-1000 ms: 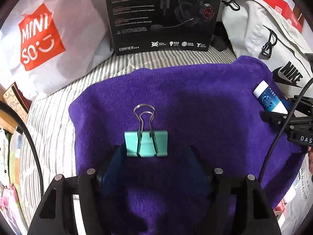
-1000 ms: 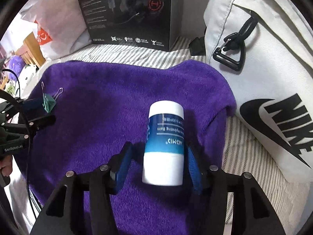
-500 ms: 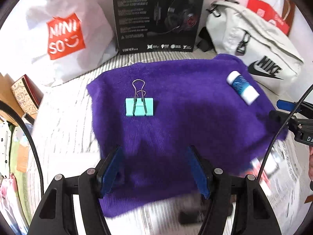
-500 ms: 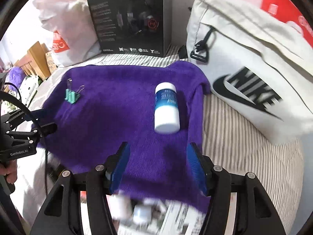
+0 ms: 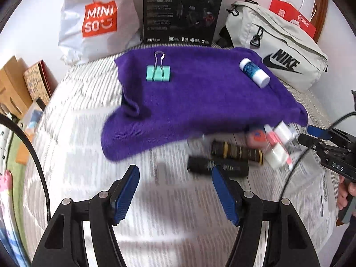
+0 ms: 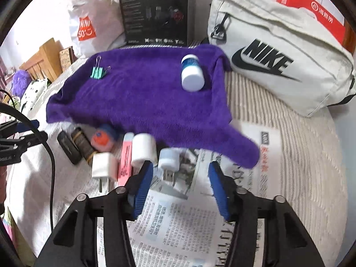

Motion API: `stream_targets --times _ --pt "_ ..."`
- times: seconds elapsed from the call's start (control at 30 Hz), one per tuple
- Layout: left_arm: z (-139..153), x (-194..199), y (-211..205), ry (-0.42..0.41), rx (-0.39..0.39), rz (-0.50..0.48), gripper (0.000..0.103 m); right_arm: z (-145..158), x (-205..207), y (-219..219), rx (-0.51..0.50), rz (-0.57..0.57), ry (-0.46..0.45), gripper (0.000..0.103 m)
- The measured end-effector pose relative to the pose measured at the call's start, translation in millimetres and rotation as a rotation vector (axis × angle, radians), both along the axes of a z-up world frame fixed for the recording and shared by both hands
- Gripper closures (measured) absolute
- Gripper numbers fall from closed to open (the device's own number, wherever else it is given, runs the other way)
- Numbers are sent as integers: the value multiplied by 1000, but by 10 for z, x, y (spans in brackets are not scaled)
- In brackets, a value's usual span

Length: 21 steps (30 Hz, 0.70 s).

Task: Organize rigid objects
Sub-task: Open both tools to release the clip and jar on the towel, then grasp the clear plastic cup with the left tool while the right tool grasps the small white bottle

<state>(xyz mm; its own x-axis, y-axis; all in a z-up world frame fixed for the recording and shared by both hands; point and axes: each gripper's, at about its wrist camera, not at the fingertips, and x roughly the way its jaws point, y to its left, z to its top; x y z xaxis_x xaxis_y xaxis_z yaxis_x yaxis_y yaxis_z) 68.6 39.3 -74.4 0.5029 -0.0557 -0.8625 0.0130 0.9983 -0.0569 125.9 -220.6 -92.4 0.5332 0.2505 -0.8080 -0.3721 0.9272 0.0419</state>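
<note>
A bed with a grey-and-white striped cover [image 6: 262,93] fills the scene, sheets of newspaper [image 6: 178,218] spread over its near part. Behind it stands a pale, evenly lit wall [image 5: 33,11]. At the left, a light wooden bed frame or headboard [image 6: 42,57] stands beside the mattress, and a fuzzy purple toy [image 6: 20,80] lies just below it.

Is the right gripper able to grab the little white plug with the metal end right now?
Probably yes. The white USB plug lies on the newspaper just ahead of the right gripper, whose empty jaws are closing. Only the white charger crowds its left side.
</note>
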Motion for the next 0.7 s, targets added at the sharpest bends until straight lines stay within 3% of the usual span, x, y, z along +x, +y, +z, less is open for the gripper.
stream_targets --times 0.13,0.2,0.57,0.7 --pt "-120 -99 -24 22 -24 5 37 -114 34 -12 14 -18 -3 58" --pt "-167 -142 -22 32 -23 10 37 -143 56 -24 36 -16 -7 67" --pt "-205 -174 6 50 -25 25 37 -212 176 55 34 -13 -32 67" --pt "-207 -145 -20 47 -27 17 37 -216 168 27 35 -4 -39 76"
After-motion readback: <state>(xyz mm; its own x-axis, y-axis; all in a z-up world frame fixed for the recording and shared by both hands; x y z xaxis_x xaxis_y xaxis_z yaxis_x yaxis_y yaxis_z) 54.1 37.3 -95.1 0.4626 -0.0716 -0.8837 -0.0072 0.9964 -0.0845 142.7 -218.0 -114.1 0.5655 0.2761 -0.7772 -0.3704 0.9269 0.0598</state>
